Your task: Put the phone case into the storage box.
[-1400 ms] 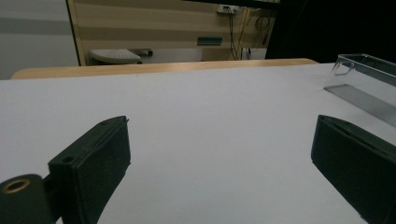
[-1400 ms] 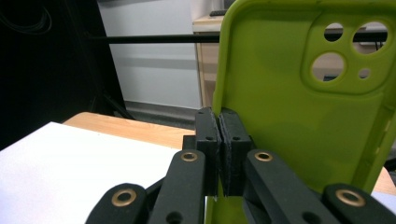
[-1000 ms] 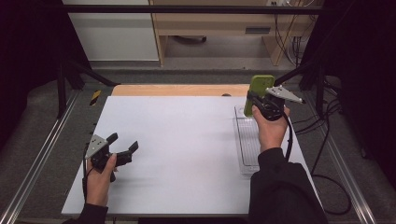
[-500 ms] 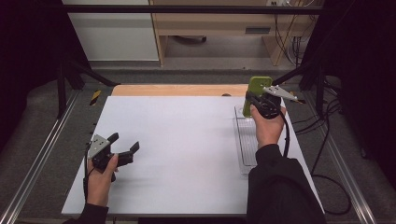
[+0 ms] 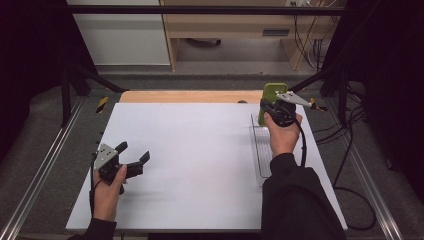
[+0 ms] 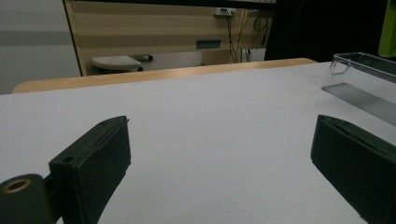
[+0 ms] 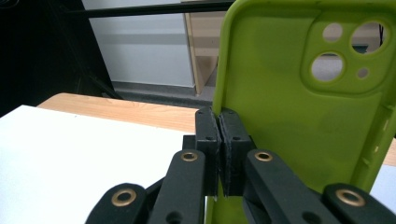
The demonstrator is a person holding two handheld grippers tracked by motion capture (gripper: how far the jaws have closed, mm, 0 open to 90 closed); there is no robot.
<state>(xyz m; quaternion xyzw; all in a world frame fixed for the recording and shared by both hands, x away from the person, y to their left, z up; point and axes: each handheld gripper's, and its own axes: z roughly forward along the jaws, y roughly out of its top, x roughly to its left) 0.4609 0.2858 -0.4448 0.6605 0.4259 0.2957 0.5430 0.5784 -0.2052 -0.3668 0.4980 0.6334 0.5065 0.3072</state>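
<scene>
On the desk (image 5: 200, 165), the tray (image 5: 261, 150) lies near the right edge. The right gripper (image 5: 272, 107) is above the far end of the tray and holds the phone case (image 5: 272, 95) upright, its jaws pressed on one side edge of the case. The left gripper (image 5: 131, 161) is at the near left of the desk, well apart from the tray. Behind the desk a shelf unit (image 5: 235, 25) stands on the floor.

R gripper (image 5: 270, 106) holds green phone case (image 5: 272, 100) upright above clear tray (image 5: 260, 150), far R of white table (image 5: 200, 165). L gripper (image 5: 132, 157) jaws apart, near L front edge.
</scene>
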